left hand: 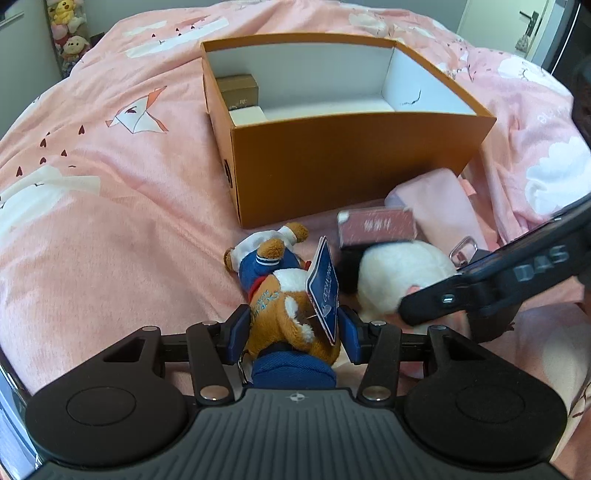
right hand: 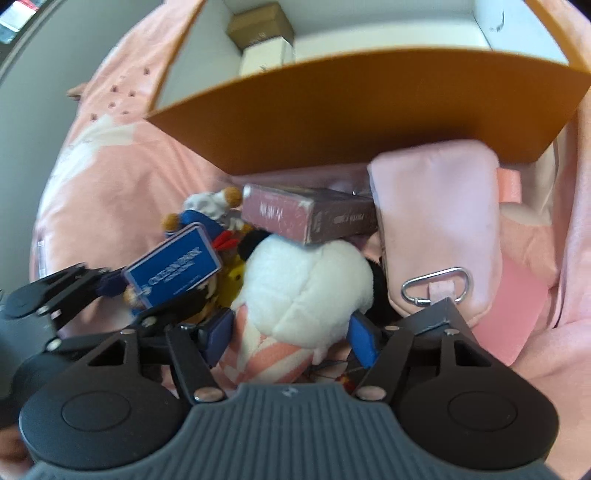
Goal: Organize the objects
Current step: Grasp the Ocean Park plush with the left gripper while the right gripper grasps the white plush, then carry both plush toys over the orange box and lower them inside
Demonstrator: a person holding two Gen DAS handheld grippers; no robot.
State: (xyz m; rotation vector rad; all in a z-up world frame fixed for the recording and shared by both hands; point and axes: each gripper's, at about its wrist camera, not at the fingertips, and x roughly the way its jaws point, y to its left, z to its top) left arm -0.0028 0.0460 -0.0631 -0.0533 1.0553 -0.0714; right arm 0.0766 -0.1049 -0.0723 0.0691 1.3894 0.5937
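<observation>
Left fingers [left hand: 293,332]: clamped on the brown plush dog [left hand: 284,295], ready to lift.
Right fingers [right hand: 290,334]: astride the white plush [right hand: 306,288], apparently gripping.
Orange box [left hand: 332,170]: just behind on the bed, open for loading.

A bed fills almost the whole view, covered with a pink bedspread [left hand: 110,206] that is printed with white clouds, small dark hearts and a folded-paper bird. The cloth lies in soft folds and is bright with daylight. Behind the bed, at the upper left, a pale wall [left hand: 22,55] stands, and beside it some plush toys [left hand: 68,29] are stacked. At the upper right there is a light door with a dark handle [left hand: 528,18].
</observation>
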